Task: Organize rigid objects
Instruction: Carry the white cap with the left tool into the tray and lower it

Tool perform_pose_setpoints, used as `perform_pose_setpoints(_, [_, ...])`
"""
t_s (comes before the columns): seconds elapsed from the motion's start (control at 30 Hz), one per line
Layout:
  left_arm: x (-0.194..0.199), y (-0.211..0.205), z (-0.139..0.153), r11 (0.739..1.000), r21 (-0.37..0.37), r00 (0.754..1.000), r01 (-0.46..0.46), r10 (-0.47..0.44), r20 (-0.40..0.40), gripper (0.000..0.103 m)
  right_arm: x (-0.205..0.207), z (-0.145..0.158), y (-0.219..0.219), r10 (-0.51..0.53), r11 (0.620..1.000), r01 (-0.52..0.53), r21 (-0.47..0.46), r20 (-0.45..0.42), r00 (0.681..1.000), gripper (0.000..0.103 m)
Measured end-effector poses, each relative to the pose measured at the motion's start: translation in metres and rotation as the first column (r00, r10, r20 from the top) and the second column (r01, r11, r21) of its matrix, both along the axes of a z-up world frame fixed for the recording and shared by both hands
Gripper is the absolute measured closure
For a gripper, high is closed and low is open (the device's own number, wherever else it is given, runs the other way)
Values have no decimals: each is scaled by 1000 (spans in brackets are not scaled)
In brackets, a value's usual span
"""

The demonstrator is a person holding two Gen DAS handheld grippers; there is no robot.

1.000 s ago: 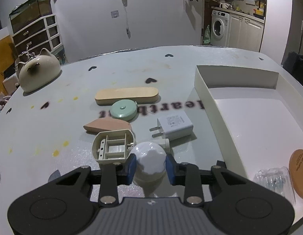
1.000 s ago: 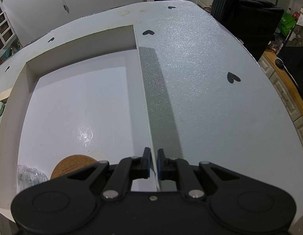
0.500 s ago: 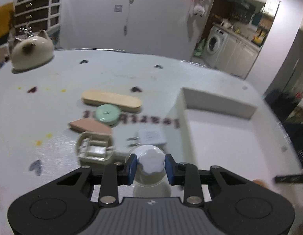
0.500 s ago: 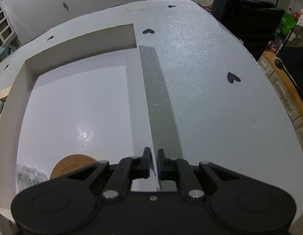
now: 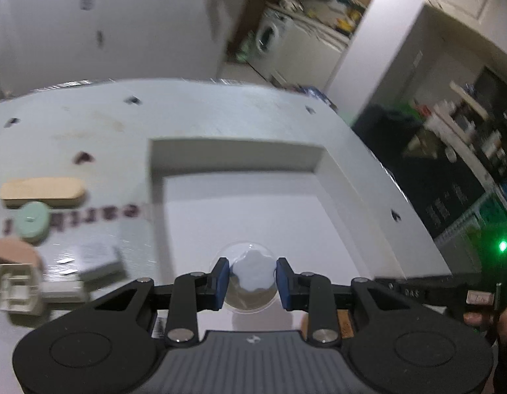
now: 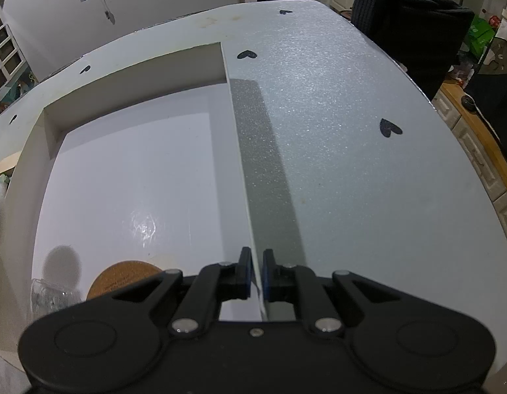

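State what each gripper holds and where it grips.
The left gripper clamps the white knobbed dome by its opposite sides, above the white tray. The right gripper pinches the tray's right wall at its near end.

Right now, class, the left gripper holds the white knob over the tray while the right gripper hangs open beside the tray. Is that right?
One slip: the right gripper is not open. The right wrist view shows it shut on the tray wall. The left gripper does hold the white knob over the tray.

One tray (image 6: 50,124), one cork coaster (image 6: 122,279), one white knob (image 5: 252,274).
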State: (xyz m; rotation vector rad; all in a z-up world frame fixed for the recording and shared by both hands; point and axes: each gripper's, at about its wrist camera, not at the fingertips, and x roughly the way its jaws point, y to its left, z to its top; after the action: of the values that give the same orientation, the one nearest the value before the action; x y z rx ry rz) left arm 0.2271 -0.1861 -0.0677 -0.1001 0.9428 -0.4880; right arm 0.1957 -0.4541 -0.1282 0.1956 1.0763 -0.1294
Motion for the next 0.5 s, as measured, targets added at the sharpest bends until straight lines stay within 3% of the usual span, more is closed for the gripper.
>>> perform_pose_setpoints(0.23, [11, -35, -26, 994, 38, 990, 102, -98, -105, 71, -1, 0, 0, 2, 1000, -2, 3, 1, 1000, 96])
perform_pose_setpoints(0.5, [18, -47, -41, 989, 89, 984, 118, -105, -145, 71, 0, 0, -1, 2, 1000, -2, 4, 2, 1000, 96])
